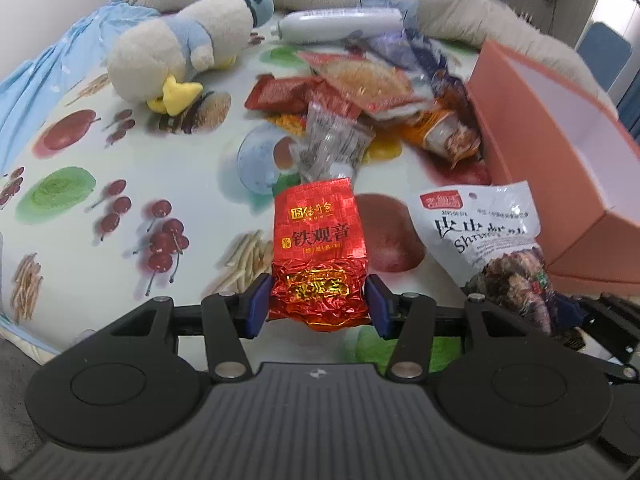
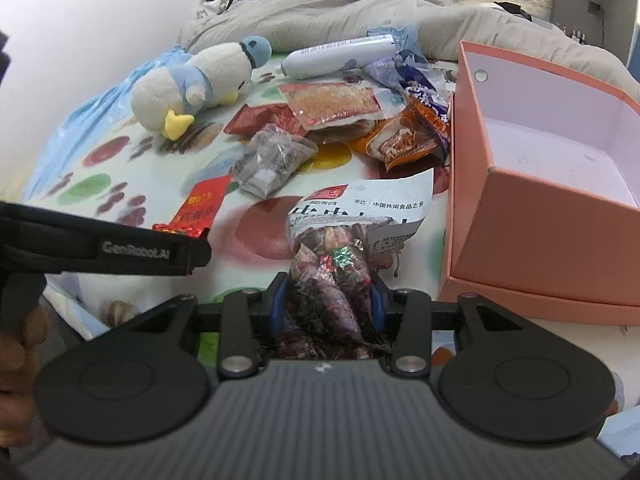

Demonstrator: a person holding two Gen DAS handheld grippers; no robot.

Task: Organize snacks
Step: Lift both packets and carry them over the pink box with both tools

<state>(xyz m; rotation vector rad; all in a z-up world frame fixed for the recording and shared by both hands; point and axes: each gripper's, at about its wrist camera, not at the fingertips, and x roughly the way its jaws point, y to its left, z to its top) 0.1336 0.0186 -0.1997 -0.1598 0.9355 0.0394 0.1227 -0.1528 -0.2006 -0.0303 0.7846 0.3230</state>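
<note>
Left wrist view: the left gripper (image 1: 318, 304) is clamped on the crinkled lower end of a red foil tea packet (image 1: 318, 248), both blue pads pressing its sides. Right wrist view: the right gripper (image 2: 326, 304) grips the dark lower end of a white shrimp-snack bag (image 2: 344, 248). Both packets sit just left of the open pink box (image 2: 532, 184) on a bed with a fruit-print sheet (image 2: 120, 184). Beyond them, also left of the box, lies a pile of snack packets (image 2: 340, 120); farther left, a plush penguin (image 2: 200, 80). A grey quilt (image 2: 320, 8) lies behind the box.
</note>
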